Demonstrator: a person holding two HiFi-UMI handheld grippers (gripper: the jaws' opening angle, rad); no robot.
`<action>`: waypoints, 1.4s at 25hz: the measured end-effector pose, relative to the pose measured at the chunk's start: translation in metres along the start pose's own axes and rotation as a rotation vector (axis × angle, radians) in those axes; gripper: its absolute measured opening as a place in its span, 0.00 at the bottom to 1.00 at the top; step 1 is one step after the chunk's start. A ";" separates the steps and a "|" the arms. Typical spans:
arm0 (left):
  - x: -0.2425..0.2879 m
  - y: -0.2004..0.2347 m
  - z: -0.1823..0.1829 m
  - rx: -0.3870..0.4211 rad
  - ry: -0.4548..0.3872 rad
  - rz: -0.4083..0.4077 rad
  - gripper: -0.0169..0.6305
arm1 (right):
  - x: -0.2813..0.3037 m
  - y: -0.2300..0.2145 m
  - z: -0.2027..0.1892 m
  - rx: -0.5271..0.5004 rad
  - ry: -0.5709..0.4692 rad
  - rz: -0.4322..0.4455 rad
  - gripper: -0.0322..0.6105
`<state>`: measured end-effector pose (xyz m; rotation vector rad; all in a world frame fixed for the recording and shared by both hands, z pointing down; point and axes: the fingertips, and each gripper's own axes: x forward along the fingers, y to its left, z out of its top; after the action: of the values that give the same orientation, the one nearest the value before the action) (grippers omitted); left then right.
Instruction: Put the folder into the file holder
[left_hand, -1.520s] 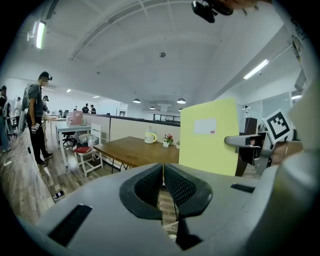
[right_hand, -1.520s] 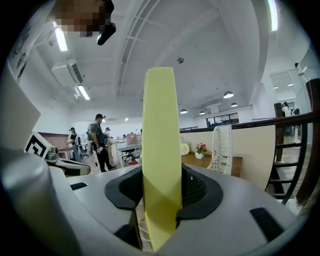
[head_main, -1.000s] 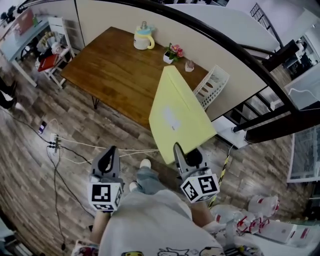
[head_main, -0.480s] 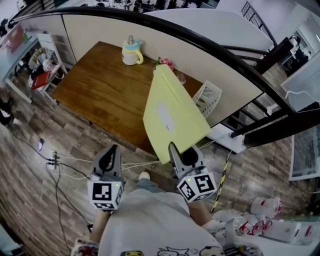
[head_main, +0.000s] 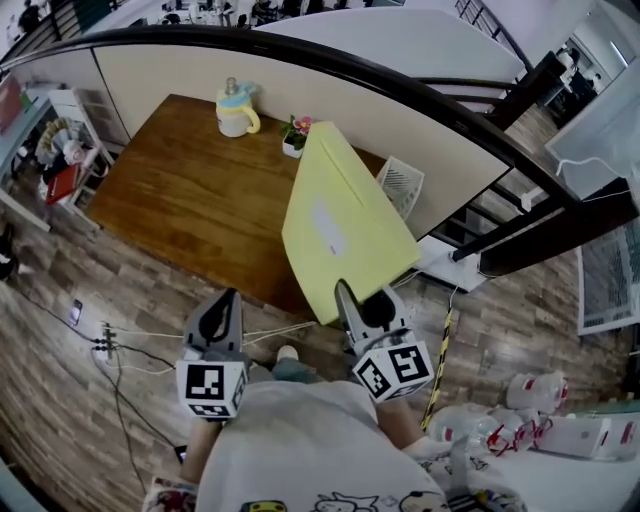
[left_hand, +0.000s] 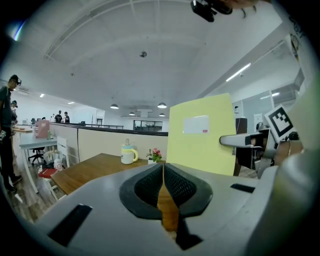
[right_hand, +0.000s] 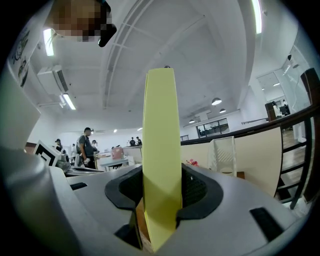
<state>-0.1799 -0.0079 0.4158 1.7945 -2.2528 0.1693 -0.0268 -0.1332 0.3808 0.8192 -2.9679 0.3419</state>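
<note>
Yellow folder (head_main: 345, 235) — outside the file holder (head_main: 402, 185)

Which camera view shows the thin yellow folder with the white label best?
The left gripper view: the thin yellow folder shows nearly its whole labelled face. The head view shows that face slanted. The right gripper view shows only its edge, in the right claw.
</note>
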 end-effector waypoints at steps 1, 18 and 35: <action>0.002 0.000 0.001 0.002 0.002 -0.013 0.04 | -0.001 0.000 0.001 0.001 -0.002 -0.011 0.32; 0.042 0.003 0.019 0.106 0.020 -0.350 0.04 | -0.014 0.015 0.012 0.036 -0.079 -0.311 0.32; 0.056 -0.038 0.018 0.132 0.017 -0.543 0.04 | -0.074 0.015 0.016 0.044 -0.121 -0.508 0.32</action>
<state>-0.1566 -0.0741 0.4107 2.3826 -1.6924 0.2282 0.0295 -0.0871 0.3544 1.5946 -2.7189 0.3371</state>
